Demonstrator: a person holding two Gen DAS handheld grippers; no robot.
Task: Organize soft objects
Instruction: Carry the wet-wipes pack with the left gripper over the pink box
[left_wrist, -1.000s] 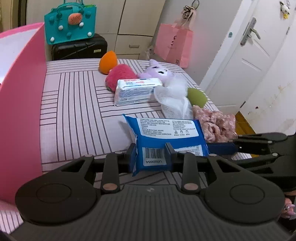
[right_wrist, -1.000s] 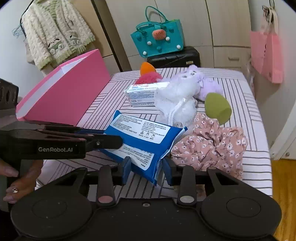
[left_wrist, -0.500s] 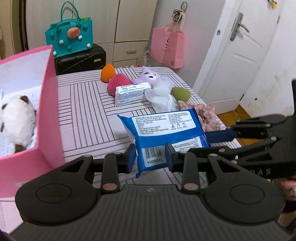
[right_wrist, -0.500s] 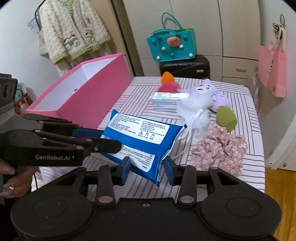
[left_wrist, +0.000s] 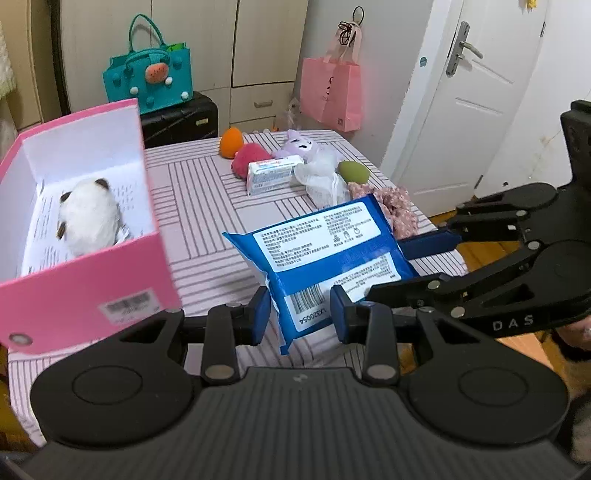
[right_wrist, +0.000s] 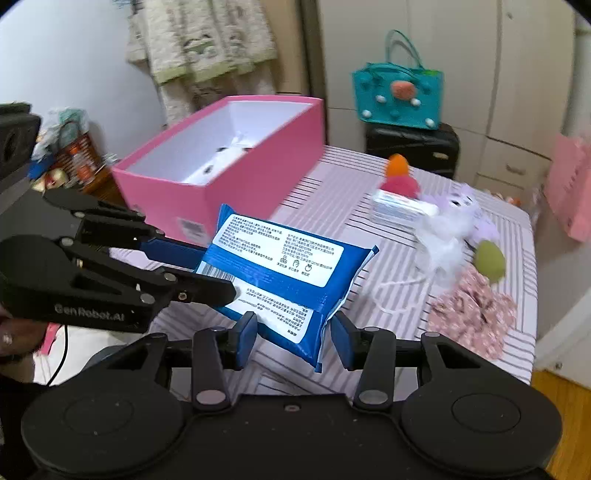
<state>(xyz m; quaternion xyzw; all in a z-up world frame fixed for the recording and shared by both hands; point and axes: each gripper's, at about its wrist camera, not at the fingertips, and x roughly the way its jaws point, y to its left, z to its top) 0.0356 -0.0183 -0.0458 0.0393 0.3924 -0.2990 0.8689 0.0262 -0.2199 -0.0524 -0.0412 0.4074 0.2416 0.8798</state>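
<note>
A blue wipes pack hangs tilted above the striped table, carried by both grippers. My left gripper is shut on its barcode end. My right gripper has the pack's other near corner between its pads. Its jaws are opening, and the pads still touch the pack. The pink box stands open at the left with a white plush lying inside. An orange sponge, red sponge, purple plush, white wipes pack, white mesh pouf, green sponge and floral cloth lie beyond.
A teal handbag sits on a black suitcase behind the table. A pink paper bag hangs by the white door. A cardigan hangs behind the box. The table's right edge drops to a wooden floor.
Both grippers have lifted the blue pack off the table and carried it toward the pink box, whose inside and white plush came into view. The right jaws have widened a little.
</note>
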